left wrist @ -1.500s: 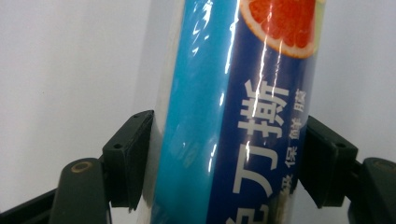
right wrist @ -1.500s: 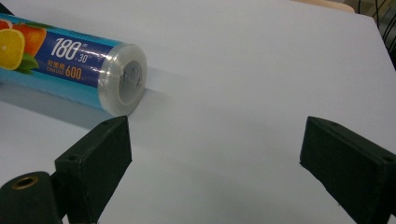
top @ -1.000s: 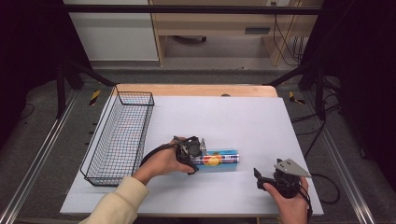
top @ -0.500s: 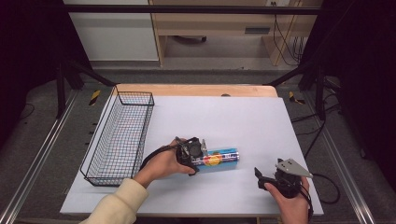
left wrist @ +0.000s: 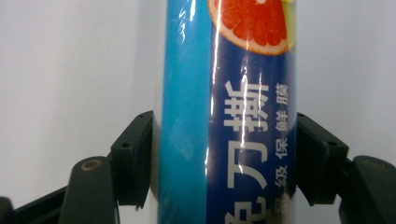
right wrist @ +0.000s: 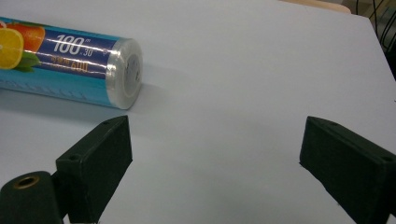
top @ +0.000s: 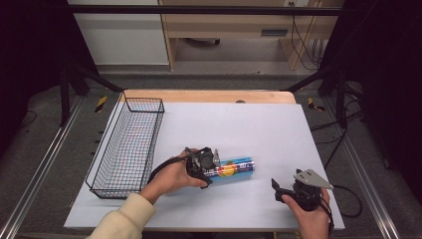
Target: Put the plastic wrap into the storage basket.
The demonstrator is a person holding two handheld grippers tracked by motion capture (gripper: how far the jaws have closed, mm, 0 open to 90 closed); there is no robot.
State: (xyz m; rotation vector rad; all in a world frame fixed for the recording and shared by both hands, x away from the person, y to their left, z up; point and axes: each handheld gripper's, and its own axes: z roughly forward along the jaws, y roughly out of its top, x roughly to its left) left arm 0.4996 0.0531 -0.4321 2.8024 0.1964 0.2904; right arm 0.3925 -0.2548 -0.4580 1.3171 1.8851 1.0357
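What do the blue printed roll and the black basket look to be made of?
Blue printed cylindrical roll: glossy plastic film wrap, judging by streaky glare; core unclear. Black wire-mesh basket: probably coated metal wire, thin open grid, matte. Left gripper clamps the roll.

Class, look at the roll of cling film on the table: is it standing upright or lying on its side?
Lying on its side. The roll of cling film rests lengthwise on the white table, one round end facing sideways, with the left gripper closed around it.
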